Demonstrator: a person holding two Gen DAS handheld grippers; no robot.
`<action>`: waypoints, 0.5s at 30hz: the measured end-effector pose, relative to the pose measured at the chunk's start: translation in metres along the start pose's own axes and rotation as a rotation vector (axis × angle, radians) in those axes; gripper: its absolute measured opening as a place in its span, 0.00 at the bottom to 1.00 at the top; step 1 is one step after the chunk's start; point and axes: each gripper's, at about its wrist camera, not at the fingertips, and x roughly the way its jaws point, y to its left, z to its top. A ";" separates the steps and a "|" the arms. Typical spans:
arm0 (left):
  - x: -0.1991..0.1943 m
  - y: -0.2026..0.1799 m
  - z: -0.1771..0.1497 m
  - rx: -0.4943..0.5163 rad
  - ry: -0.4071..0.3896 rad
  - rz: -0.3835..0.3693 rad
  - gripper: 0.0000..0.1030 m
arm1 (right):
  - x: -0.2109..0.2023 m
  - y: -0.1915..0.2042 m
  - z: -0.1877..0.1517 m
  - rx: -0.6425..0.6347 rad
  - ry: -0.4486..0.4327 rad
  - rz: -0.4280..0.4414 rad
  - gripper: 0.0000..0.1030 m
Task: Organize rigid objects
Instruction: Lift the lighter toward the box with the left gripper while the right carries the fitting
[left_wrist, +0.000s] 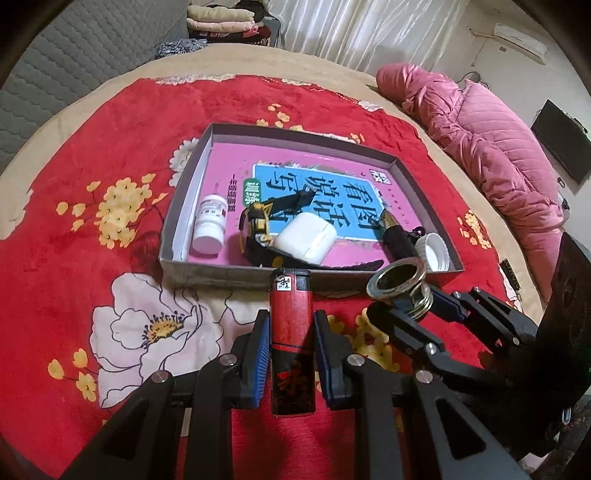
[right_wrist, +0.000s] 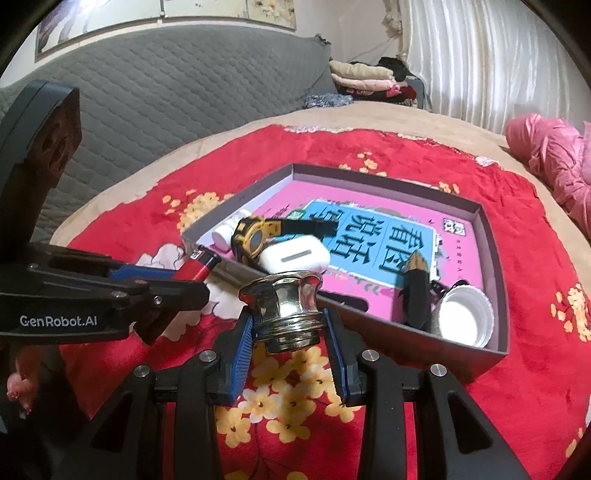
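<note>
1. Lighter (left_wrist: 291, 339), red and black plastic, sits upright between the pads of the left tool (left_wrist: 290, 356), pinched at mid-body just short of the box (left_wrist: 221, 275); likely light, stiff and slick, so a low flat-side grip suits it
2. Metal fitting (right_wrist: 284, 312), pinched at its threaded neck by the right tool (right_wrist: 290, 354), looks heavier and slippery
3. Watch (right_wrist: 255, 236), white case (right_wrist: 295, 256), bottle (left_wrist: 210, 225) and cap (right_wrist: 465, 317) lie inside the box on the bed's red blanket (left_wrist: 92, 221)

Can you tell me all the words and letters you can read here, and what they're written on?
"GenRobot.AI" in white on the side of the left gripper.
"看图说话" in big characters, seen upside down, on the pink book in the box.
Red lighter: one black character near the bottom, not clear.
White bottle: label too blurred.
</note>
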 end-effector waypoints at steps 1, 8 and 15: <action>-0.001 -0.002 0.001 0.003 -0.004 -0.003 0.23 | -0.002 -0.003 0.002 0.011 -0.010 -0.005 0.37; -0.004 -0.016 0.011 0.043 -0.037 -0.010 0.23 | -0.019 -0.029 0.013 0.080 -0.088 -0.048 0.37; 0.003 -0.028 0.028 0.058 -0.060 -0.022 0.23 | -0.031 -0.046 0.020 0.091 -0.132 -0.105 0.37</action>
